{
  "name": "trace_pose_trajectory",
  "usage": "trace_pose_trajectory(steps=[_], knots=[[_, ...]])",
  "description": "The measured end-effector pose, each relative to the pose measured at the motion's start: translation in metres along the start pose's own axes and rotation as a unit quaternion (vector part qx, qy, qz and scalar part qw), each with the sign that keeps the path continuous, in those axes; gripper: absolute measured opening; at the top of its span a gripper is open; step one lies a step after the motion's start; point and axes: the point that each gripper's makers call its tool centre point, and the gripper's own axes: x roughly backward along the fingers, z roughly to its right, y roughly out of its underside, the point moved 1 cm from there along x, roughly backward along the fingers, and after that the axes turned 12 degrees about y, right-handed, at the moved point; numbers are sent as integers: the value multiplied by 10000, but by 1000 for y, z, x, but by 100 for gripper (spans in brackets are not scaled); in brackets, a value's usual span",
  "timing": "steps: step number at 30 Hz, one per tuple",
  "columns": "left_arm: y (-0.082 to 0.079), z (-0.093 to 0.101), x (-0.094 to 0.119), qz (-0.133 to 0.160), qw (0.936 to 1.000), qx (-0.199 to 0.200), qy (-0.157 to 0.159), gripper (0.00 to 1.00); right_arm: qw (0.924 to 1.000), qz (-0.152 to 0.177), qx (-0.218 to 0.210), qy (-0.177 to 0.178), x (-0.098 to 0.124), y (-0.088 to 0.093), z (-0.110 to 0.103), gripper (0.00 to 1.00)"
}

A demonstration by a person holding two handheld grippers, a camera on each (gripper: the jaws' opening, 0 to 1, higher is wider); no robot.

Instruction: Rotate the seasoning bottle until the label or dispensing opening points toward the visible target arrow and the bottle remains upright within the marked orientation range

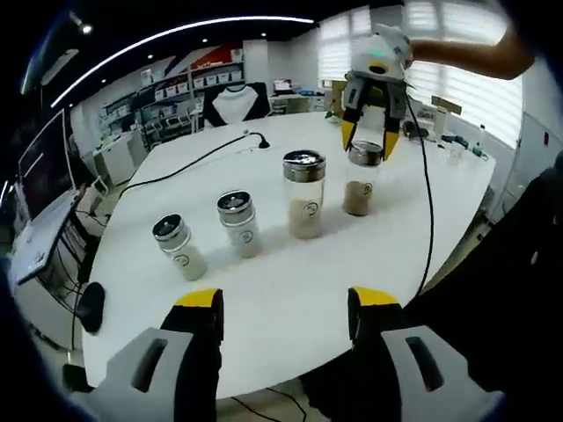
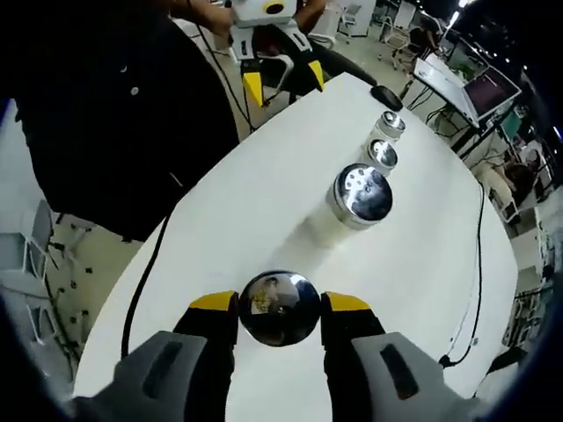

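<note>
grip made: right gripper point(image 2: 279, 309) fingers clamp bottle point(image 1: 360, 180) cap on table point(image 1: 290, 290); left gripper point(image 1: 286, 303) fingers open, idle; turn toward arrow remains, no arrow seen.

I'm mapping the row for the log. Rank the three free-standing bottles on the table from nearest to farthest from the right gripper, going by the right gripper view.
From the right gripper, shut around a bottle cap:
1. Large shaker-lid bottle, next up the row.
2. Middle small bottle, behind it.
3. Far small bottle, end of the row, near the left gripper.

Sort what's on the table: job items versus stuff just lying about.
Job: seasoning bottle between the right gripper's jaws; left gripper, open and hanging back.

Lying about: three other bottles, black cable, black mouse.
</note>
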Motion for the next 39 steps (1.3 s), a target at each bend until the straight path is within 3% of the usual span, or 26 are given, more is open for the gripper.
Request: trace_pose_trajectory(steps=[6,9,15,16,19,21,24,29,30,33,34,35,37,39], knots=[[-6,8,-3,83,9999,-22,121,62,9994,-140,324,19,-1,1,1,35],[-7,8,-3,86,9999,-28,110,63,9987,-175,354,328,0,1,7,42],[-8,6,-3,248,9994,215,90,64,9931,152,-578,1005,1,-5,14,46],[-7,6,-3,250,9993,261,87,64,9848,321,-1086,1317,5,-5,13,47],[-5,9,-3,264,9990,333,140,67,9725,505,-1522,1690,9,-6,12,49],[-8,13,-2,285,9990,302,137,68,9591,670,-1886,2003,16,-8,9,51],[-11,13,0,364,9989,272,120,69,9289,996,-2590,2452,27,-13,5,53],[-28,14,4,777,9959,473,4,73,8610,1560,-3871,2907,42,-21,-9,58],[-29,13,5,797,9957,478,-11,74,8577,1570,-3917,2938,42,-21,-10,59],[-33,13,8,856,9948,539,-77,74,8322,1666,-4209,3202,48,-24,-20,60],[-33,12,10,864,9947,541,-100,74,8119,1675,-4471,3359,49,-24,-25,60],[-33,12,11,864,9947,542,-100,74,8053,1700,-4554,3395,49,-26,-29,60],[-32,13,15,861,9948,530,-81,74,7795,1627,-4818,3657,49,-26,-40,60],[-30,13,17,839,9952,493,-30,74,7690,1666,-4960,3674,47,-31,-49,60]])
